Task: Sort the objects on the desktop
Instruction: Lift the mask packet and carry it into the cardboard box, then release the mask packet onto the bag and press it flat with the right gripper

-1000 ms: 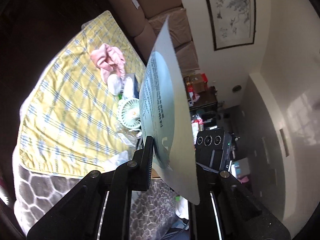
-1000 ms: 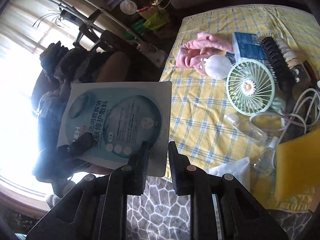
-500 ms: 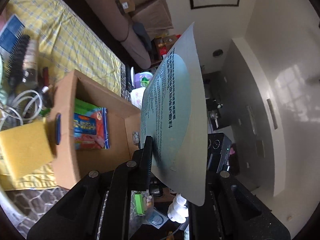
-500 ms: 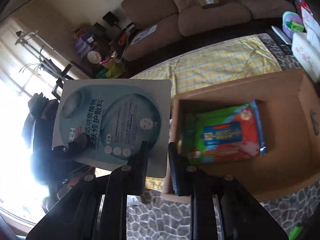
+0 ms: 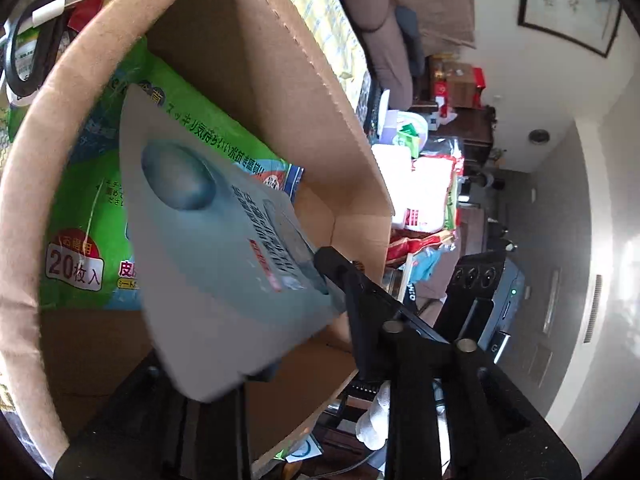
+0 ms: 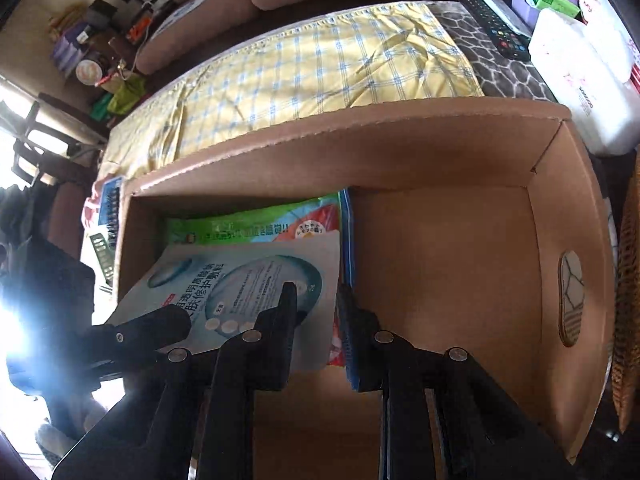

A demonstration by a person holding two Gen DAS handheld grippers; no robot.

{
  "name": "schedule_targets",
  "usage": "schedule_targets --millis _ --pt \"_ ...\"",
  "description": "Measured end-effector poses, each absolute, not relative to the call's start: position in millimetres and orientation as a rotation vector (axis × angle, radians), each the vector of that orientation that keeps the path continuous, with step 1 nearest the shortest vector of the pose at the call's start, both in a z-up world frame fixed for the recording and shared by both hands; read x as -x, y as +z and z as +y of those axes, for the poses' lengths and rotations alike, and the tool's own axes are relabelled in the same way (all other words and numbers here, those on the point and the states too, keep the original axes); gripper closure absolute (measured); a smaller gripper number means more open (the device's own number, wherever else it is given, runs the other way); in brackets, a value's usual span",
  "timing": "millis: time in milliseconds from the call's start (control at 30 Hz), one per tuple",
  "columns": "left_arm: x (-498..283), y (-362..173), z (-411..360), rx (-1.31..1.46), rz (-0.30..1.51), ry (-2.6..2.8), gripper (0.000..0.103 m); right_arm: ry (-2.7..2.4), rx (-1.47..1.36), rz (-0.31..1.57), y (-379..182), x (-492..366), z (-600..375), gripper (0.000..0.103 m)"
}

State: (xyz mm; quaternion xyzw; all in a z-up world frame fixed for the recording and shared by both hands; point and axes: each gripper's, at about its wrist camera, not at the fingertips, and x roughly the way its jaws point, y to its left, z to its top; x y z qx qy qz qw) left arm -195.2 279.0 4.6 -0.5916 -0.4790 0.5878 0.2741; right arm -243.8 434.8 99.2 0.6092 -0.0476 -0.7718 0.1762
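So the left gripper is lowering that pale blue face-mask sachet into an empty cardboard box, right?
Not quite: the cardboard box is not empty. The right wrist view shows a green packet already lying on its floor, under the face-mask sachet. The left gripper does hold the sachet inside the box.

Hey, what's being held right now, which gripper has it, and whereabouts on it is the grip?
The left gripper pinches the face mask sachet at its near edge, over the cardboard box. The right gripper holds nothing.
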Motion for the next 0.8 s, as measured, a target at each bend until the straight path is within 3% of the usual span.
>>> schedule_targets --millis 67,333,400,567,633,700,800 --pt "197.7 5.3 284.2 1.650 -1.273 1.576 0.032 -2.169 -1.744 -0.096 90.3 244.6 426.4 0.081" --pt "189.2 60.7 252.2 1.632 -1.087 1.628 0.019 -2.212 -1.767 -0.068 81.4 232.5 423.3 0.079" --pt "186.7 71.7 234.9 1.618 -1.062 1.663 0.007 -2.222 -1.761 -0.103 85.3 229.9 429.4 0.072" --pt "191.2 60.1 222.1 1.689 -1.117 1.650 0.010 -2.219 -1.683 -0.159 116.4 209.8 437.1 0.072" --pt "187.6 67.7 220.8 1.649 -1.117 1.663 0.011 -2.213 -1.646 -0.102 130.0 197.5 435.2 0.070" --pt "184.1 73.8 220.8 1.619 -1.083 1.678 0.011 -2.227 -1.658 -0.023 131.9 192.2 431.1 0.061" --pt "178.9 90.0 217.8 1.588 -0.979 1.714 0.011 -2.213 -1.769 0.082 113.8 196.2 424.8 0.060"
